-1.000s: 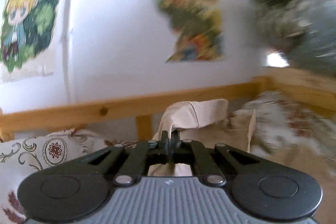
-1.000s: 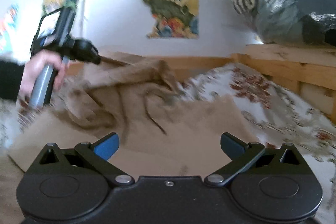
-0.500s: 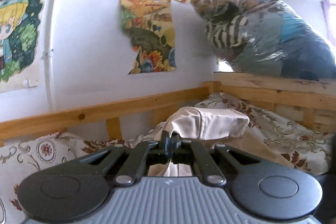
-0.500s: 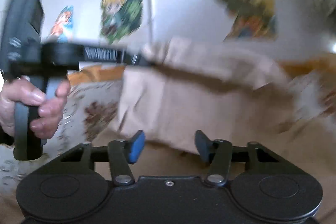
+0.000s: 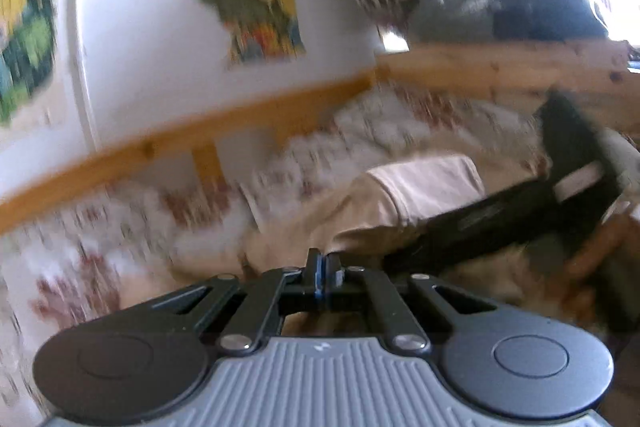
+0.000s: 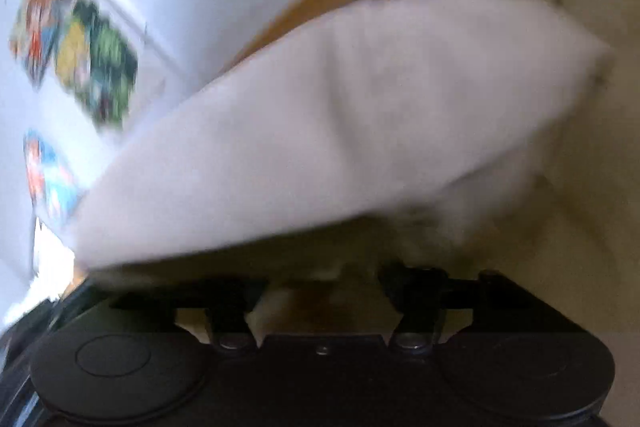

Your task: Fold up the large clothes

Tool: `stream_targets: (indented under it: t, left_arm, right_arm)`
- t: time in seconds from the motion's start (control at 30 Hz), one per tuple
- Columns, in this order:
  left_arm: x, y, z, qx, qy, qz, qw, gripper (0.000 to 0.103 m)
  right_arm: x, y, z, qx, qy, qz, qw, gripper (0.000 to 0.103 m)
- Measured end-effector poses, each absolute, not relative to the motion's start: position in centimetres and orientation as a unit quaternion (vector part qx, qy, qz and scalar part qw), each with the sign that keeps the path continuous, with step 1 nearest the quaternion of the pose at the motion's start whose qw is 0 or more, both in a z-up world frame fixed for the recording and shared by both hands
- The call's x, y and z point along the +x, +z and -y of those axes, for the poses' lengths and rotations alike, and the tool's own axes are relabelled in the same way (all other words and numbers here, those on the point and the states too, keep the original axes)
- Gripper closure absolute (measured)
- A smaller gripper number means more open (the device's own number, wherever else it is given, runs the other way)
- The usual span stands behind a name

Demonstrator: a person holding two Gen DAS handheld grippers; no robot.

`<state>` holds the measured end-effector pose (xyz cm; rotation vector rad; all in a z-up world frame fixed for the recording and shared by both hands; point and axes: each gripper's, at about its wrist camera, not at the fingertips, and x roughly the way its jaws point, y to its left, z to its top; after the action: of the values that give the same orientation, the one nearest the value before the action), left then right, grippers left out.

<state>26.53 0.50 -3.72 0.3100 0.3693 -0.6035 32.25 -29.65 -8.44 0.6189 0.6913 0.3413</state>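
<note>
While the left gripper [image 5: 323, 269] pinches the large beige cloth garment [image 5: 424, 195] above the floral-sheeted bed [image 5: 120, 247], folding appears unfinished; the right gripper's [image 6: 328, 281] state is unclear.

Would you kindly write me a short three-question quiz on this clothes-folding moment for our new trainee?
1. True or false: the left gripper has its fingers pressed together on the beige garment.
2. Multiple choice: in the right wrist view, what fills most of the picture? A) a striped towel B) a pale fold of the beige garment C) an open book.
3. Short answer: what does the garment lie on?

Key
1. True; a thin bit of cloth sits between the closed fingers.
2. B
3. A bed with a floral bedspread inside a wooden bed frame. The right gripper is too blurred and covered to judge.
</note>
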Motion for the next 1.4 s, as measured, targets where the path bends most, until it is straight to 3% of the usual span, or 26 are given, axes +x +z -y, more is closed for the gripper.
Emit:
stream_targets:
  t: [0.1, 0.17, 0.2, 0.23, 0.43, 0.6, 0.67, 0.7, 0.73, 0.83, 0.93, 1.23, 1.4]
  left_arm:
    - [26.1, -5.1, -1.7, 0.117, -0.305, -0.248, 0.912, 0.091]
    - [26.2, -5.5, -2.9, 0.062, -0.309, -0.291, 0.903, 0.069]
    - [26.3, -5.6, -3.7, 0.027, -0.308, -0.305, 0.901, 0.047]
    - [26.4, -5.6, -4.6, -0.008, -0.299, -0.311, 0.902, 0.04]
    - [30.4, -5.3, -7.3, -0.121, -0.249, -0.356, 0.893, 0.04]
    - [36.9, -6.4, -7.4, -0.21, -0.206, -0.425, 0.856, 0.04]
    - [38.8, -7.1, -6.9, -0.238, -0.205, -0.448, 0.837, 0.051]
    - [39.3, -7.4, -6.6, -0.237, -0.201, -0.455, 0.835, 0.067]
    - [39.5, -7.6, -6.2, -0.231, -0.197, -0.46, 0.835, 0.078]
    - [39.0, -8.0, -5.7, -0.215, -0.197, -0.451, 0.844, 0.091]
    - [38.5, -8.6, -6.3, -0.25, -0.201, -0.442, 0.838, 0.091]
    - [38.9, -8.8, -7.9, -0.293, -0.205, -0.427, 0.83, 0.09]
    - [38.7, -9.1, -8.6, -0.301, -0.198, -0.425, 0.83, 0.085]
  right_arm:
    - [28.2, -7.9, 31.9, 0.247, 0.18, -0.338, 0.89, 0.017]
    - [26.0, -7.4, 34.0, 0.237, 0.188, -0.332, 0.893, 0.004]
    - [25.1, -7.3, 35.2, 0.244, 0.188, -0.328, 0.893, 0.003]
    - [24.7, -6.9, 36.3, 0.252, 0.186, -0.325, 0.892, 0.001]
    - [24.6, -6.7, 41.7, 0.335, 0.12, -0.277, 0.893, 0.001]
    - [29.6, -6.9, 41.7, 0.321, 0.082, -0.264, 0.906, 0.002]
    - [32.6, -7.0, 41.5, 0.311, 0.068, -0.275, 0.907, 0.009]
    - [33.8, -7.0, 41.4, 0.312, 0.064, -0.279, 0.906, 0.012]
    - [34.8, -7.3, 41.4, 0.315, 0.06, -0.286, 0.903, 0.017]
    - [36.3, -8.3, 41.5, 0.327, 0.058, -0.31, 0.891, 0.034]
    - [36.0, -8.8, 41.8, 0.334, 0.064, -0.307, 0.889, 0.039]
    - [33.8, -9.8, 44.3, 0.377, 0.036, -0.271, 0.885, 0.035]
    - [34.7, -9.8, 44.1, 0.356, 0.023, -0.282, 0.891, 0.048]
